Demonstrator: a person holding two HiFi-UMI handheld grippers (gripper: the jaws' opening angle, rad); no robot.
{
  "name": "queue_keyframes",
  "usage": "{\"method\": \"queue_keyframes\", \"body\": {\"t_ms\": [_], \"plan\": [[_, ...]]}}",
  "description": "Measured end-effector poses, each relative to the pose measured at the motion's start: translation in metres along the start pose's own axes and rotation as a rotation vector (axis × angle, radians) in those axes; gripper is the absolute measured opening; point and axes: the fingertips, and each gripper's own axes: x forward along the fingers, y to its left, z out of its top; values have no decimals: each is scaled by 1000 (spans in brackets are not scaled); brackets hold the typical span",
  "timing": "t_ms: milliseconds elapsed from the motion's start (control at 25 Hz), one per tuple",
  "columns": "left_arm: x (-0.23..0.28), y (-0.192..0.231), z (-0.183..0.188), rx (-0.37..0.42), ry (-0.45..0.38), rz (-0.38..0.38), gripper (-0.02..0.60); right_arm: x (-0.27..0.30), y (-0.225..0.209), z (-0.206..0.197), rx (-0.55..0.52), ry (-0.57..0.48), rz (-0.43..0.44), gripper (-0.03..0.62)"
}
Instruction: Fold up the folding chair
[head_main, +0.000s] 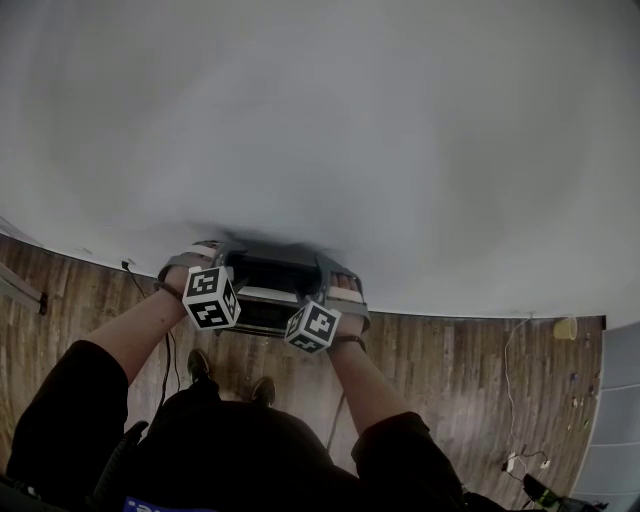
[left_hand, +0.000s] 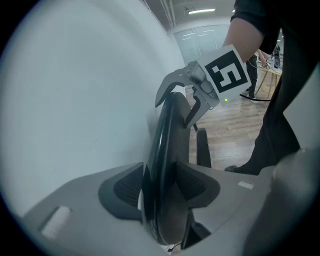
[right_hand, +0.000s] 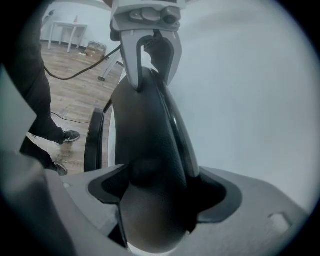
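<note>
Chair (left_hand: 167, 165) top between my left fingers (left_hand: 122, 187) and right fingers (right_hand: 220, 197), both released. Risk: unheld, it slides off wall (left_hand: 75, 100), crashes onto floor (right_hand: 70, 107).

This is a bare indoor workroom, more like an office or a lab than a home. A wood-plank floor (head_main: 450, 370) runs up to a plain pale wall (head_main: 400, 120), and a loose black cable (right_hand: 80, 73) trails across the boards. Farther off are a small white table (right_hand: 64, 29), glass partitions (left_hand: 200, 40) and a ceiling strip light (left_hand: 202, 10).
</note>
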Motion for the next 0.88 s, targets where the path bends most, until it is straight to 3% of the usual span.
{"method": "queue_keyframes", "body": {"t_ms": [320, 880], "plan": [[7, 9, 0, -5, 3, 8, 215, -3, -12, 1, -29, 43, -130, 417], [11, 18, -1, 15, 1, 52, 221, 2, -15, 0, -72, 50, -187, 417]]}}
